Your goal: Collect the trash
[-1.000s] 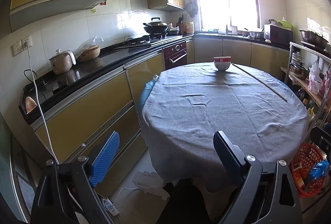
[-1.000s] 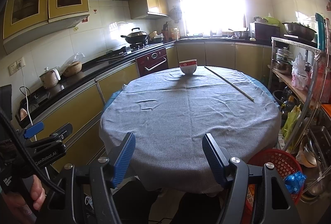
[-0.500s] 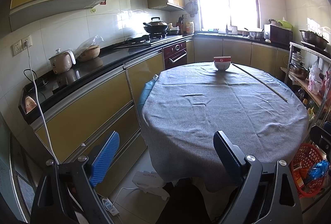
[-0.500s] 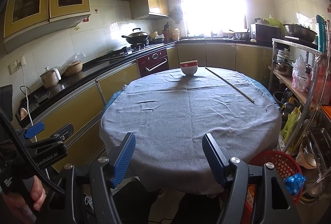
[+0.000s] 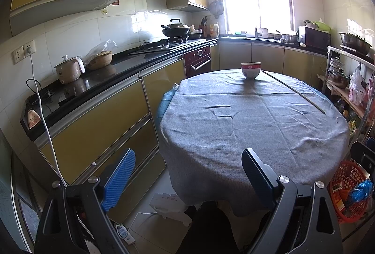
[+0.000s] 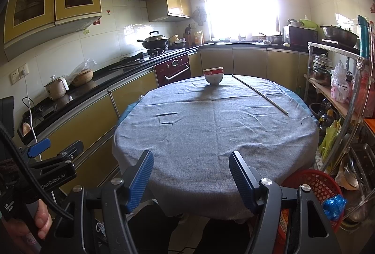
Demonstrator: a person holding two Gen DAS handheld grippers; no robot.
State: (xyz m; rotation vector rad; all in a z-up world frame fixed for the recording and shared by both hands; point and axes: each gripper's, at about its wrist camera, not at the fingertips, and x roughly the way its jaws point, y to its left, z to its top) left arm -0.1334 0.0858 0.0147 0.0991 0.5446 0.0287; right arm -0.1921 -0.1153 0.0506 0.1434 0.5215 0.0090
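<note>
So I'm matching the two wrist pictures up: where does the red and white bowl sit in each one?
Left wrist view: the bowl stands at the far edge of the table, right of centre, upper middle of the picture.
Right wrist view: the bowl is at the far edge too, near the picture's centre line.
Shared landmark: the long thin stick lying just right of it.
</note>
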